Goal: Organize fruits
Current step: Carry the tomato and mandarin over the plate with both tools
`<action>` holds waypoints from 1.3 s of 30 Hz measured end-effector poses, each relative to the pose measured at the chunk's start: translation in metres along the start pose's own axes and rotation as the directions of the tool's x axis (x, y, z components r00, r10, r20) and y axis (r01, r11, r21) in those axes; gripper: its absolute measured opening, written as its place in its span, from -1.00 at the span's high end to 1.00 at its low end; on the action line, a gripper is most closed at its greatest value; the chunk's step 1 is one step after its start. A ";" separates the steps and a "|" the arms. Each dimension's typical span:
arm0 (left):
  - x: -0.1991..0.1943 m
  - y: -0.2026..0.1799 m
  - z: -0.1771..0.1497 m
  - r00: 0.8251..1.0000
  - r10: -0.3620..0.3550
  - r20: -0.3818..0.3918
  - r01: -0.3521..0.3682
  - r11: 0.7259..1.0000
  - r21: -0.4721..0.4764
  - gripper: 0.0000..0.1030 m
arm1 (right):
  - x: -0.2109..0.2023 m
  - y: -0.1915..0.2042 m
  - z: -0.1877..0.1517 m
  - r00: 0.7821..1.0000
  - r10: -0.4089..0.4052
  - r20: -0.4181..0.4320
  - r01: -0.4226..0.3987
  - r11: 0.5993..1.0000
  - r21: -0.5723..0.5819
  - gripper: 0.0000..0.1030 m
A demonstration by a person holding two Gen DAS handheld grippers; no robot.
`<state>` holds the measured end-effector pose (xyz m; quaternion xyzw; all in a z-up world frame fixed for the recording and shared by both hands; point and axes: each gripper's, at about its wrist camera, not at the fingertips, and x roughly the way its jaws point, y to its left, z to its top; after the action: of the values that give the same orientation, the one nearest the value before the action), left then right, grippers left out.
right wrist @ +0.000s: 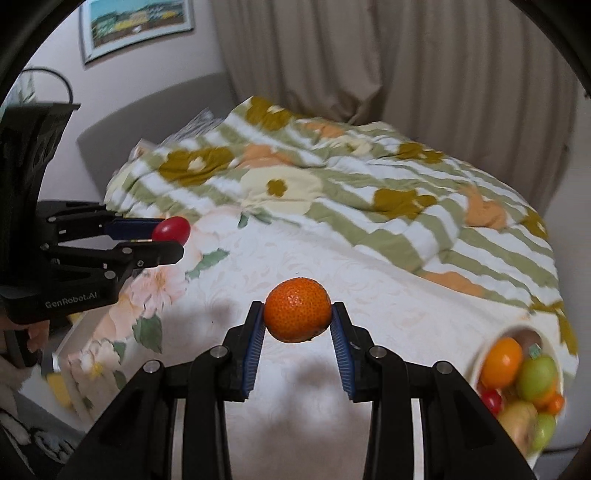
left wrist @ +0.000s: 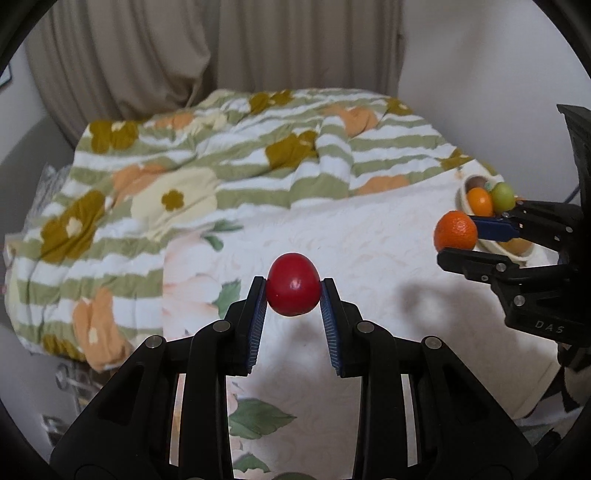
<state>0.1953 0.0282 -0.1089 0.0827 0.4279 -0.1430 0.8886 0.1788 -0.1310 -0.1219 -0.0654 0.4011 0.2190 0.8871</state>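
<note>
Bedroom with beige curtains and a bed (right wrist: 388, 291) under a pale flowered cover and striped quilt. Mid-carry by the look of it: red fruit (left wrist: 293, 284) pinched in the left tongs (left wrist: 293, 291), mandarin (right wrist: 297, 309) pinched in the right tongs (right wrist: 298, 314), both held above the bed; next, probably a swing toward the bowl (right wrist: 480, 354) at the right and a gentle release among the fruit inside. Bowl mostly hidden behind the right tongs from the left wrist, seen nearly whole from the right, along with a framed picture (right wrist: 136, 26).
</note>
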 end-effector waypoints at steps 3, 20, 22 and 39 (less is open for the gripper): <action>-0.011 -0.011 0.008 0.999 -0.030 0.028 0.029 0.999 0.029 0.28 | -0.024 -0.003 -0.004 0.998 -0.052 0.026 0.050 0.996 0.070 0.36; -0.023 -0.135 0.052 0.982 -0.172 0.077 0.161 0.978 0.134 0.29 | -0.120 -0.097 -0.061 0.969 -0.245 0.041 0.222 0.928 0.299 0.36; -0.018 -0.154 0.057 0.982 -0.173 0.073 0.163 0.979 0.120 0.28 | -0.125 -0.119 -0.067 0.970 -0.240 0.031 0.221 0.932 0.288 0.36; 0.080 -0.266 0.073 0.978 -0.198 -0.067 0.198 0.980 0.000 0.29 | -0.121 -0.238 -0.101 0.986 -0.166 -0.024 0.166 0.944 0.285 0.36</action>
<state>0.2096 -0.2579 -0.1329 0.0474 0.4631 -0.2292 0.8549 0.1442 -0.4138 -0.1146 0.0300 0.4216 0.0831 0.9025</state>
